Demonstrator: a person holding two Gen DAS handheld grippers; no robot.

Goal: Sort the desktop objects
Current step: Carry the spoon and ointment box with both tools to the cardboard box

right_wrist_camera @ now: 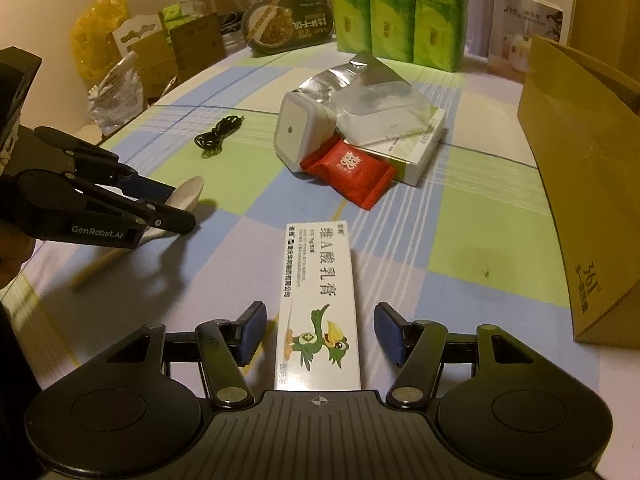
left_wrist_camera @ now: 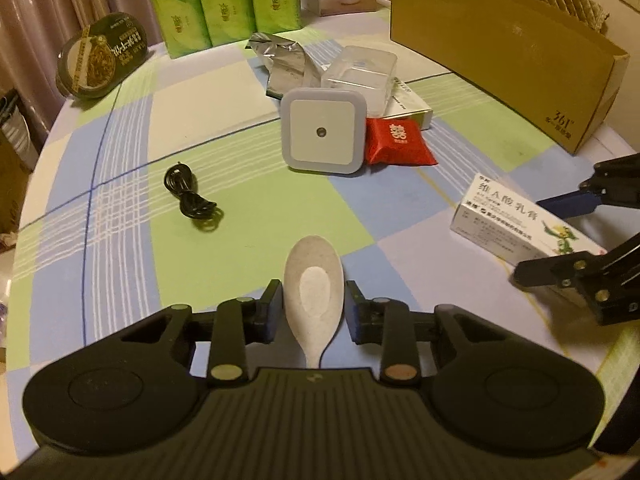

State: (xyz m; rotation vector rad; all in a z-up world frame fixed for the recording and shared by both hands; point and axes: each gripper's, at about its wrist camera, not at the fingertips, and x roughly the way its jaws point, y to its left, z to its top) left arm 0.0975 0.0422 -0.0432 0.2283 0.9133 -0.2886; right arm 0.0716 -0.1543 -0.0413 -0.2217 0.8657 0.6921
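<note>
Here the left gripper (left_wrist_camera: pixel 313 307) straddles the spoon (left_wrist_camera: pixel 313 286), its pads just beside the bowl on either side; whether they press it I cannot tell. The right gripper (right_wrist_camera: pixel 319 334) stands apart around the ointment box (right_wrist_camera: pixel 318 304), gaps showing on both sides. Ahead of the left gripper lies a black cable (left_wrist_camera: pixel 191 197), then the night light (left_wrist_camera: pixel 323 131) touching a red packet (left_wrist_camera: pixel 399 141). Farther off to its right stands the cardboard box (left_wrist_camera: pixel 516 60).

Checked tablecloth (left_wrist_camera: pixel 240 208) bears spoon (left_wrist_camera: pixel 314 280), black cable (left_wrist_camera: pixel 188 196), ointment box (right_wrist_camera: pixel 318 280), cardboard box (left_wrist_camera: pixel 520 60).
</note>
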